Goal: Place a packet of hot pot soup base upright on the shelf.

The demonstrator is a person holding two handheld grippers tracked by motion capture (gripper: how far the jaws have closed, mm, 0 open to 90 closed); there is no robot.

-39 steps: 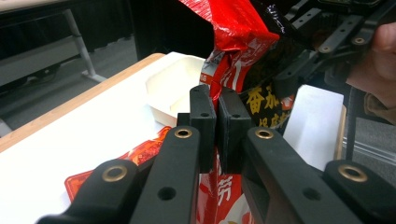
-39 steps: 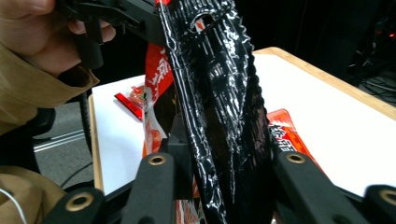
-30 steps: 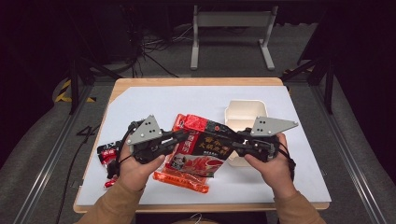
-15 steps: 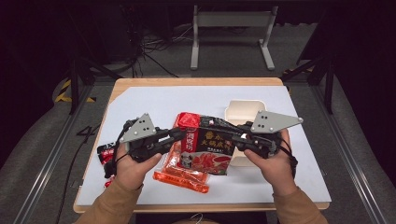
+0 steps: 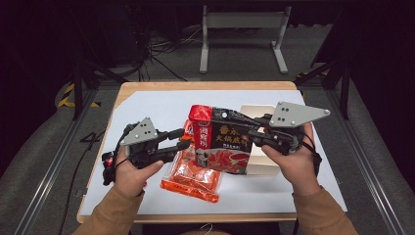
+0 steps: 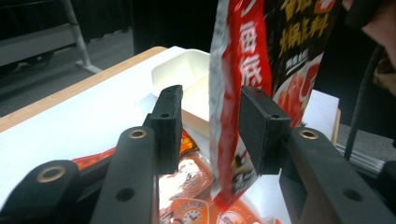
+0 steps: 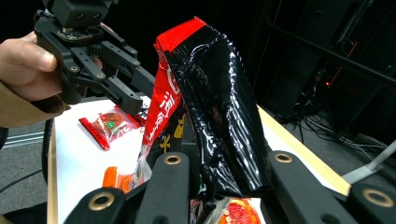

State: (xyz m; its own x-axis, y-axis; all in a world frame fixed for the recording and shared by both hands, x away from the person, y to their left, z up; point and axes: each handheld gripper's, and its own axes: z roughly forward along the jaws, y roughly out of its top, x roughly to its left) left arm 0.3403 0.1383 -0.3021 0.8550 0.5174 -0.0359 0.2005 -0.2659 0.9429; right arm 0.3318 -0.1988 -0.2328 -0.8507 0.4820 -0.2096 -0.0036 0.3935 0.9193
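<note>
A large black and red sauce bag hangs upright above the table, and my right gripper is shut on its right side. In the right gripper view the glossy black bag is pinched between the jaws of my right gripper. My left gripper stands at the bag's left edge. Its jaws have just been opening. In the left gripper view the bag's red edge hangs between the open pads of my left gripper, with a gap on one side.
An orange-red clear packet lies on the white mat under the bag. A white open box stands behind the bag at the right. A small red packet lies near the table's left edge.
My left gripper has opened and let go of the bag's left edge. My right gripper has lifted the bag higher off the table.
</note>
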